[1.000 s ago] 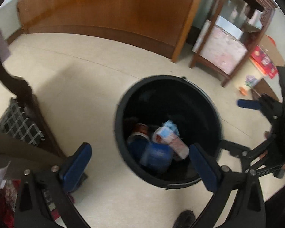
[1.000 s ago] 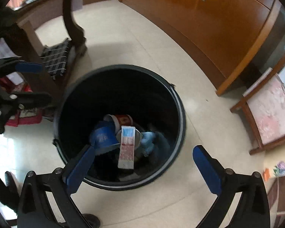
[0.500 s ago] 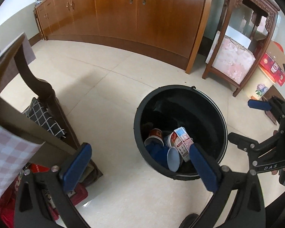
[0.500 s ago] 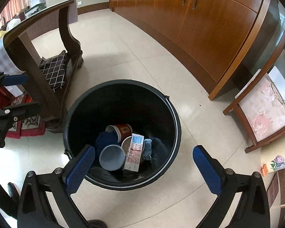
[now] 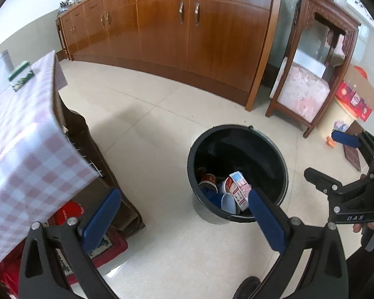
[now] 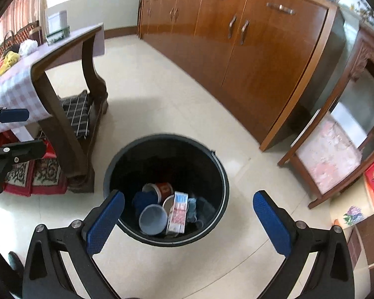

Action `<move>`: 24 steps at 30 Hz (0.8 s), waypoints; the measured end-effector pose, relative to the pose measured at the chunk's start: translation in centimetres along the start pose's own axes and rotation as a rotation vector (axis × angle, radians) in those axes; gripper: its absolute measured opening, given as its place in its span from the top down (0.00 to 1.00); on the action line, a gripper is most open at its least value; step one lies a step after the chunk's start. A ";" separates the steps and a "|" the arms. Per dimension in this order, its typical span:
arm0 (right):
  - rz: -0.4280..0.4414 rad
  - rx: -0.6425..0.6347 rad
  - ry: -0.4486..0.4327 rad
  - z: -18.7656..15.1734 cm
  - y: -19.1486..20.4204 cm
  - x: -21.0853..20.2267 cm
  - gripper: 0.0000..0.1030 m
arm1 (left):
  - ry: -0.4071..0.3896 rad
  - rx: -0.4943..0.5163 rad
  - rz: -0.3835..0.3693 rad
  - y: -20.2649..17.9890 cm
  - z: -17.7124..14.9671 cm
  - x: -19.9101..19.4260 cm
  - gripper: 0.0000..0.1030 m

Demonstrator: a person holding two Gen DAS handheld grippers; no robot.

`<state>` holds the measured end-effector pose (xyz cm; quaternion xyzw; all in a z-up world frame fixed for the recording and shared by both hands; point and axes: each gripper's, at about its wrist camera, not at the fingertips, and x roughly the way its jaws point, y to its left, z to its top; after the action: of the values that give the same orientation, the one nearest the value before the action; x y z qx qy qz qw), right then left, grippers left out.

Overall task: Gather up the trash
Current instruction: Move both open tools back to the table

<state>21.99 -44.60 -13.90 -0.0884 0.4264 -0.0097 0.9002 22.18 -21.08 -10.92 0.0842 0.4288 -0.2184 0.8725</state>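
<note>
Trash (image 6: 177, 210) lies in the bin (image 6: 222, 172) on the floor. Both grippers, left (image 5: 184, 218) and right (image 6: 188, 220), hover empty, jaws wide. Swinging toward the counter (image 6: 17, 84), one could clip its edge.

Both views are pretty bright, plain daylight-looking, with the glossy cream tiled floor (image 6: 147, 94) catching soft sheen. A soft grey shadow spreads over the tiles beside the dark wooden table with the pink checked cloth (image 5: 25, 154). Inside of the round black plastic bin (image 6: 222, 174) goes nearly pure dark, only the bottom is lit. Heavy fisheye bend: the long brown wooden cabinet (image 5: 187, 30) curves, corners vignette to black. The cloth edge up close is smeared, and the pink cushioned wooden stand (image 6: 329, 152) looks blurry in the right wrist view.
</note>
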 end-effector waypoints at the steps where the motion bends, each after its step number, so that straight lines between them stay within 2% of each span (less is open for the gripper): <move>1: 0.001 -0.002 -0.010 0.2 0.3 -0.5 0.00 | -0.010 -0.001 0.006 0.1 0.0 -0.5 0.00; 14: 0.031 0.001 -0.121 2.7 3.5 -5.4 0.00 | -0.118 -0.062 0.070 3.4 -0.3 -6.0 0.00; 24: 0.106 -0.028 -0.215 5.7 7.9 -8.8 0.00 | -0.180 -0.140 0.155 7.4 -1.4 -10.3 0.00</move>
<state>20.33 -35.18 -4.99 -0.0786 0.3316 0.0534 0.9386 19.02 -10.87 -3.96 0.0362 0.3552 -0.1266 0.9255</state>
